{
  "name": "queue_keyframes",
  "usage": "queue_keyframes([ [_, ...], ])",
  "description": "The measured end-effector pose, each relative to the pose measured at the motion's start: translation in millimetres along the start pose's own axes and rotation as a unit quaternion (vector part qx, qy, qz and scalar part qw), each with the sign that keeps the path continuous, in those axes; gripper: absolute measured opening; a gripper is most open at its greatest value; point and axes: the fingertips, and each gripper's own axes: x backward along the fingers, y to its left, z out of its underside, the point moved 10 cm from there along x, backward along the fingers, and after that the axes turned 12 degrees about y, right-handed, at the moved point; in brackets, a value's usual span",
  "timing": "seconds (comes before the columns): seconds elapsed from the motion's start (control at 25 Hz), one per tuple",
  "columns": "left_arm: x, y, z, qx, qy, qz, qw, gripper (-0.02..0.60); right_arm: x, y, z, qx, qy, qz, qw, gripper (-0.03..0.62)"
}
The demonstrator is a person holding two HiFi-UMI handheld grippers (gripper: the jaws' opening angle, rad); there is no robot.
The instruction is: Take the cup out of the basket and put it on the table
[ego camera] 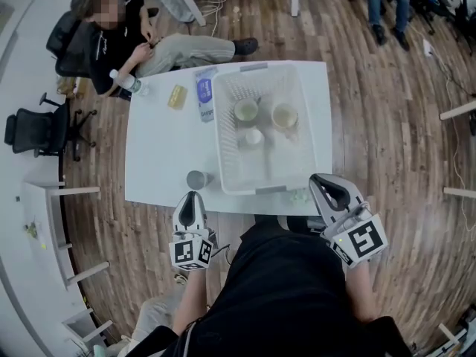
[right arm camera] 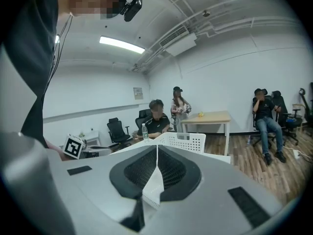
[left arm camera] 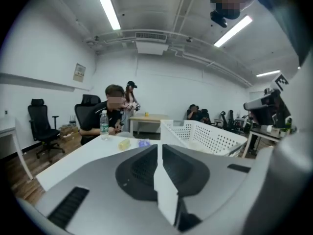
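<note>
A white perforated basket (ego camera: 223, 136) stands on the white table (ego camera: 160, 151). Inside it are two pale cups (ego camera: 246, 111) (ego camera: 285, 115) and a smaller white one (ego camera: 253, 137). A grey cup (ego camera: 197, 179) stands upright on the table just left of the basket's near corner. My left gripper (ego camera: 193, 195) hovers at the table's near edge, close behind that grey cup, jaws shut with nothing between them (left arm camera: 157, 146). My right gripper (ego camera: 318, 178) is at the basket's near right corner, also shut and empty (right arm camera: 156, 148). The basket (left arm camera: 205, 136) lies ahead and right in the left gripper view.
At the table's far left corner a person sits by a water bottle (ego camera: 126, 82). A yellow item (ego camera: 177, 96) and a blue-and-white packet (ego camera: 205, 94) lie left of the basket. A small greenish thing (ego camera: 300, 196) sits at the near edge. Office chairs (ego camera: 37, 131) stand left.
</note>
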Motion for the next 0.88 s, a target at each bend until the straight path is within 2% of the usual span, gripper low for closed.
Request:
queue_keyframes([
  [0.12,-6,-26,-42,-0.031,-0.040,0.056,0.9972,0.011,8,-3,0,-0.005,-0.017,0.005,1.000,0.026],
  [0.24,-12,-57,-76,-0.043,-0.069,0.124,0.9890,0.009,18,-5,0,-0.011,-0.030,0.013,0.999,0.026],
  [0.4,-23,-93,-102,-0.071,-0.074,0.188,0.9768,0.009,27,-5,3,-0.019,-0.040,0.022,0.999,0.026],
  [0.64,-41,-120,-114,-0.110,-0.034,0.216,0.9696,0.009,40,-9,8,-0.032,-0.053,0.040,0.997,0.026],
  [0.8,-56,-134,-119,-0.177,0.004,0.218,0.9598,0.009,51,-14,12,-0.042,-0.059,0.057,0.996,0.026],
  [0.88,-69,-141,-122,-0.216,0.031,0.224,0.9499,0.013,56,-16,16,-0.047,-0.062,0.065,0.995,0.026],
])
